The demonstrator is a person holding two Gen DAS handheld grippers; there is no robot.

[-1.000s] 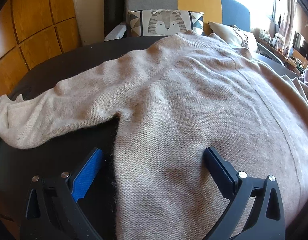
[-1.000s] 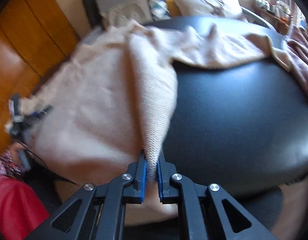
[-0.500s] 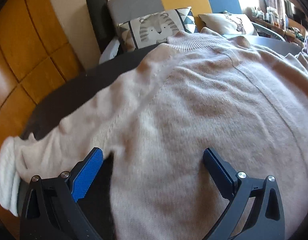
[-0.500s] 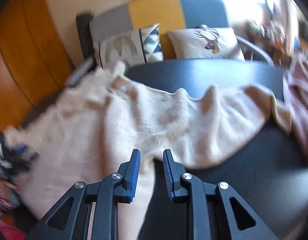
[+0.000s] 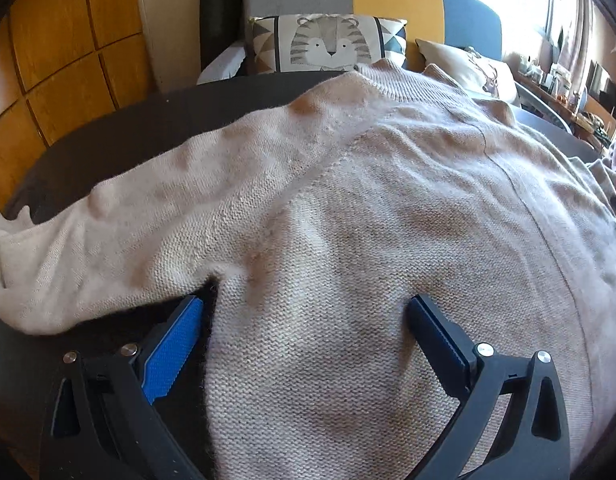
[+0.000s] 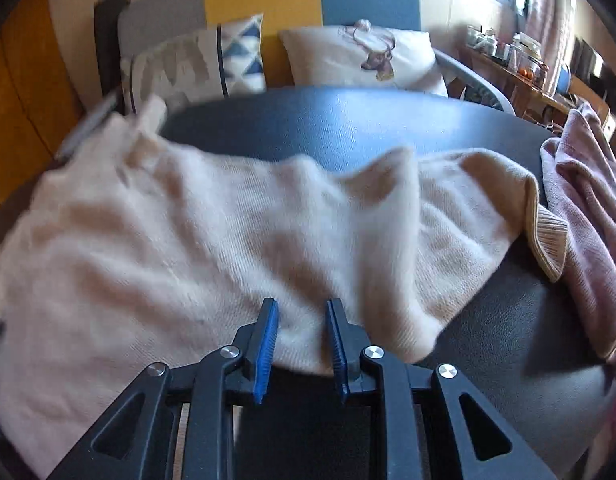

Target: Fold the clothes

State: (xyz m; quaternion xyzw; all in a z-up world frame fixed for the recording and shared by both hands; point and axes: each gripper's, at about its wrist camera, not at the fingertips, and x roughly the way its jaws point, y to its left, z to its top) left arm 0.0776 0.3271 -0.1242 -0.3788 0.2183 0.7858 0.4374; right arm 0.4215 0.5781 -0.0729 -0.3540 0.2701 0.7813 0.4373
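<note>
While both tilt downward, left gripper (image 5: 304,312) and right gripper (image 6: 302,316) gape over sweater (image 5: 387,220).

Fuzzy knit sweater (image 5: 347,220) on a perhaps leathery (slightly glossy) table (image 6: 347,120).

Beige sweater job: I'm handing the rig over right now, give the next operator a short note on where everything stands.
Left hand-held gripper: open, holding nothing, over the sweater beside its armpit.
Right hand-held gripper: open, holding nothing, at the sweater's near edge.
Sweater lies spread flat on the dark table, both sleeves out; the right cuff touches a pink garment.
Done: laid out.
Left: fold in sleeves, then fold the body.
</note>
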